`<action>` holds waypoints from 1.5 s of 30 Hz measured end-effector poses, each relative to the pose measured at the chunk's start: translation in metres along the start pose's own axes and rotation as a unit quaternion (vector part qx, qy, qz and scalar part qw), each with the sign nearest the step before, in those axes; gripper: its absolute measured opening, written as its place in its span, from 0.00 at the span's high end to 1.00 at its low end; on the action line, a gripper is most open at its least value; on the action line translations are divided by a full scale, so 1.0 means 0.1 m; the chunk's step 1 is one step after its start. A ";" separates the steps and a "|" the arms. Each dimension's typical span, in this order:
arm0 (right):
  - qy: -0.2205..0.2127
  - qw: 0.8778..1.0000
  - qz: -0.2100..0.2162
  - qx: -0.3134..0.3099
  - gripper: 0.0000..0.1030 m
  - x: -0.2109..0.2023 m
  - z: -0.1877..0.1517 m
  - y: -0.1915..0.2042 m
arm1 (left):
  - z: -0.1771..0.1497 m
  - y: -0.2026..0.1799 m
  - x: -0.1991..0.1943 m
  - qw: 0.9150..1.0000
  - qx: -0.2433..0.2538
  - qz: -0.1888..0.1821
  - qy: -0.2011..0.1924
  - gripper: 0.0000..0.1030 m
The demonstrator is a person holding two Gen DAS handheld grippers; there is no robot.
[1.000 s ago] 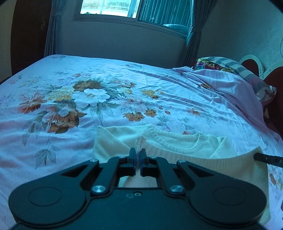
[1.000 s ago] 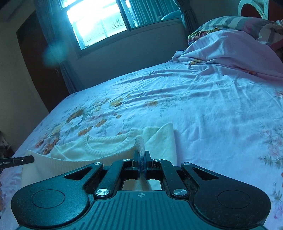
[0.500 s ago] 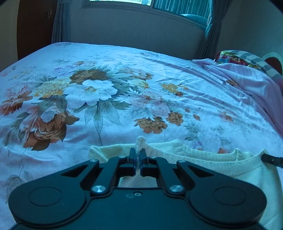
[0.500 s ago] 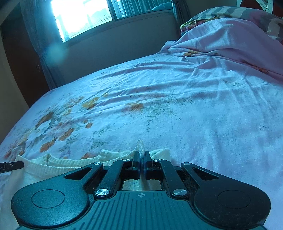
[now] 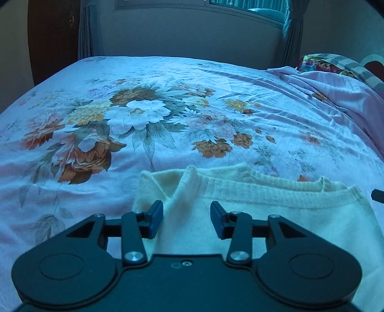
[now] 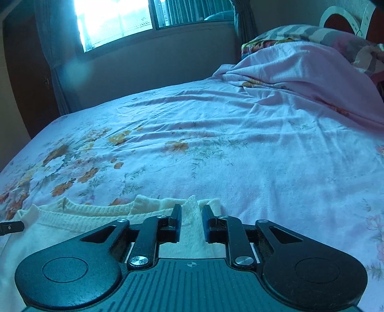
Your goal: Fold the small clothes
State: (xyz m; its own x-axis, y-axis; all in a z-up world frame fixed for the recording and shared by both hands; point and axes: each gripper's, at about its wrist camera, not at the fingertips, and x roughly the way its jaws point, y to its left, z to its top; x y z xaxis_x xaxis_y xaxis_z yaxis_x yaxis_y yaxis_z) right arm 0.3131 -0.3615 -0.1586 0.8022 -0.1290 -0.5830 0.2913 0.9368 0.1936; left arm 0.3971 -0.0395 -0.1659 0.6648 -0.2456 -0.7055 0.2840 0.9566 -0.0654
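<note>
**Both grippers let go of the sweater's top edge**

We see a cream knit sweater (image 5: 276, 216) lying flat on the bed (image 5: 168, 72), near its front edge, ribbed hem folded up to just below the neckline. The flowered bedsheet (image 5: 134, 115) runs out beyond it toward the far edge.

L gripper (image 5: 186, 219): jaws have just been opening, now partway apart. A pinched-up ridge of knit stands between them, but the pads don't press on it; clear gap each side. It sits at the sweater's left corner.

R gripper (image 6: 190, 222): jaws have just been opening too, narrower gap than the L. A thin ridge of the sweater (image 6: 72, 225) stands upright between the fingers; can't see either pad pressing on it. It sits at the sweater's right corner, w/ bare sheet just beside it.

A pink blanket (image 6: 300, 79) is bunched at the far right corner of the bed, w/ a striped pillow (image 6: 336, 38) behind it. Window (image 6: 115, 19) on the far wall, curtains either side.
</note>
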 end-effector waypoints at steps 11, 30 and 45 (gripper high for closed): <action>0.032 0.990 -0.013 -0.135 0.67 -0.52 -1.12 0.47 | -0.86 -0.31 -0.47 0.998 0.047 -0.014 0.030 0.49; 0.059 0.994 -0.030 -0.081 0.63 -1.13 -1.51 0.48 | -1.29 -0.45 -0.94 0.997 0.057 0.004 0.060 0.42; 0.030 0.998 0.007 -0.052 0.63 -1.12 -1.17 0.59 | -1.04 -0.51 -0.85 0.996 0.063 0.002 0.060 0.42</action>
State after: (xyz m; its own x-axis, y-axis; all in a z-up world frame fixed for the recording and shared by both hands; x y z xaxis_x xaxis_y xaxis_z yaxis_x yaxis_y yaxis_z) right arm 0.1789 -0.2536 -0.1741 0.7716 -0.0987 -0.6284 0.2219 0.9676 0.1205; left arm 0.2544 -0.0514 -0.1758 0.5809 -0.2142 -0.7853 0.3707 0.9285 0.0209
